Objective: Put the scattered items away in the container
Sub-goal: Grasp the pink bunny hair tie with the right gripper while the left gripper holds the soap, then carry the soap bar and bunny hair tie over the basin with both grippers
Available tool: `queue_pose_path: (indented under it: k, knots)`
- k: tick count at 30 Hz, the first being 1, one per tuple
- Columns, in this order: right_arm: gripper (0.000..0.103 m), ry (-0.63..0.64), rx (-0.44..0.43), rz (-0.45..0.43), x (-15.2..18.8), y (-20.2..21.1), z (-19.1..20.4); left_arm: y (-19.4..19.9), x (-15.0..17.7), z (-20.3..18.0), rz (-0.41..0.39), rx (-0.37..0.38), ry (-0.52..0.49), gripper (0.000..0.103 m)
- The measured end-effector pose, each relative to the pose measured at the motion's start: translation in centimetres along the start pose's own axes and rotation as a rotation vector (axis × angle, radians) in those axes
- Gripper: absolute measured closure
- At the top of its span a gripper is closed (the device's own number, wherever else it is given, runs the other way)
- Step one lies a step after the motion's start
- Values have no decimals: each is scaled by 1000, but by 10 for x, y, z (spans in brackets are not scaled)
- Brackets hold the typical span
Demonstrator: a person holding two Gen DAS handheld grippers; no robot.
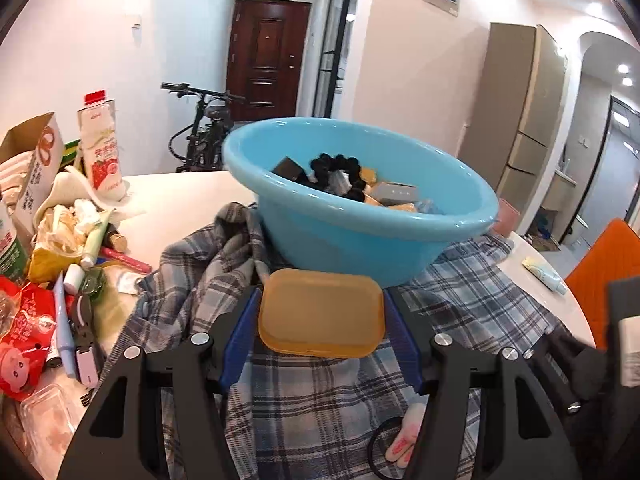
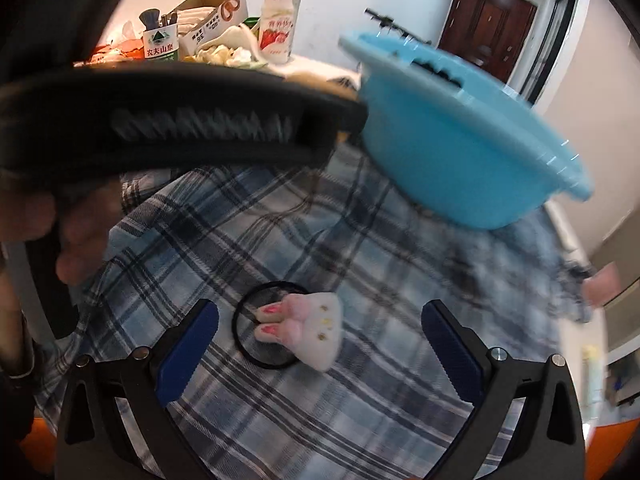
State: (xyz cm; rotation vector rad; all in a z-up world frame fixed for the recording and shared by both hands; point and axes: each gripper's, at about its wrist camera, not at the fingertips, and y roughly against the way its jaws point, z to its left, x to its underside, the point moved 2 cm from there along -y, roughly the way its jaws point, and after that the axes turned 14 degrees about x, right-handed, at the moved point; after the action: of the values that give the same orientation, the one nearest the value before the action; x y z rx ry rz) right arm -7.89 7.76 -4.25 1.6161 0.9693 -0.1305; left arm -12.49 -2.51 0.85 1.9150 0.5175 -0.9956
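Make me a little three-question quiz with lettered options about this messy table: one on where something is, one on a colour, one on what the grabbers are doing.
1. Where does the bunny hair tie lie?
A. in the basin
B. on the plaid shirt
C. in the cardboard box

2. What colour is the basin?
A. light blue
B. red
C. white

3. What is the left gripper doing?
A. hanging open and empty
B. clamped on an orange case
C. squeezing the milk bottle

Answers: 1 B, the hair tie rests on the checked cloth between the open fingers of the right gripper. 2 A, its wall and rim are pale blue. 3 B, the blue pads press both sides of the case, in front of the basin.
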Motion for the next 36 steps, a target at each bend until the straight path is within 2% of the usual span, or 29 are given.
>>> queue_pose_path:
  k: [1,3,6,10,13,17,19,20,21,36]
  knots:
    - [1,-13,-13,11,2,-4,-2,1,-1,1,-5,3,6,43]
    - [13,-28,-20,23,2,-11,-5,4,-1,2,-15,14,17,43]
    - [26,-49,-41,48,5,-21,-10,5,-2,2,-17,16,25,43]
    - [30,-45,-59,45,9,-22,-10,5,-1,0,-18,26,25,43]
    - [37,-35,-65,37,9,-21,-7,4,0,0,-13,23,23,43]
    - [56,-35,-115,28,11,-18,-5,4,0,0,-10,22,23,43]
    - [56,-40,-116,27,10,-14,-1,4,0,0,-11,21,23,43]
    - [59,-45,-113,24,10,-14,-2,4,0,0,-11,21,23,43]
    - [66,-50,-111,21,10,-13,-2,4,0,0,-10,22,24,43]
    - [69,-121,-74,-78,14,41,-38,5,-3,-4,-24,17,15,43]
